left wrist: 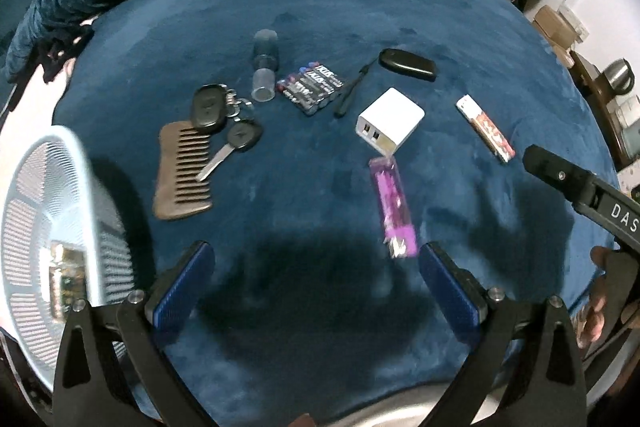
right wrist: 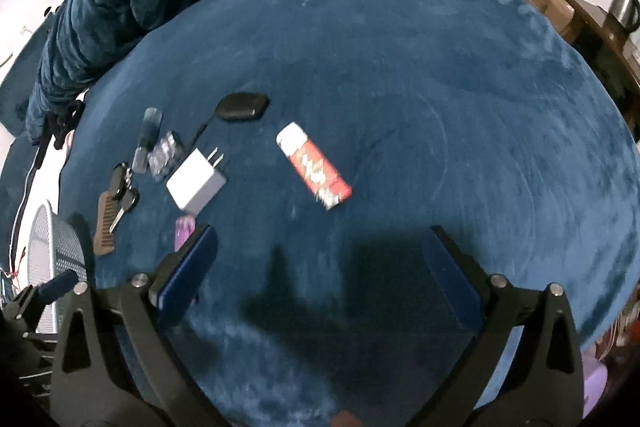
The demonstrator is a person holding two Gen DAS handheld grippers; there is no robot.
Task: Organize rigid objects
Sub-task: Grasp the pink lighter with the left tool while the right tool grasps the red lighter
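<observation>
Many small hard things lie spread on a blue blanket [left wrist: 320, 11], and most are not yet put away. Far on the left stands a white basket [left wrist: 44, 195] with one small thing already inside, though it is too blurry to name. Next to it lies a brown comb [left wrist: 182, 173], touching a bunch of keys [left wrist: 224, 119]. Then come a clear little bottle [left wrist: 264, 67], a pack of batteries [left wrist: 310, 89], a black case [left wrist: 408, 65] with a strap, a white charger [left wrist: 390, 125], a purple lighter [left wrist: 394, 205] and a red and white box [left wrist: 486, 129]. The left gripper [left wrist: 316, 291] hangs low over the blanket with its fingers wide apart and nothing between them; the lighter lies just by its right finger. The right gripper [right wrist: 320, 279] is also spread wide and empty, with the red and white box ahead of it. I think the job is near its start. The next move may be to slide over a little, close on the lighter, and carry it left to the basket.
</observation>
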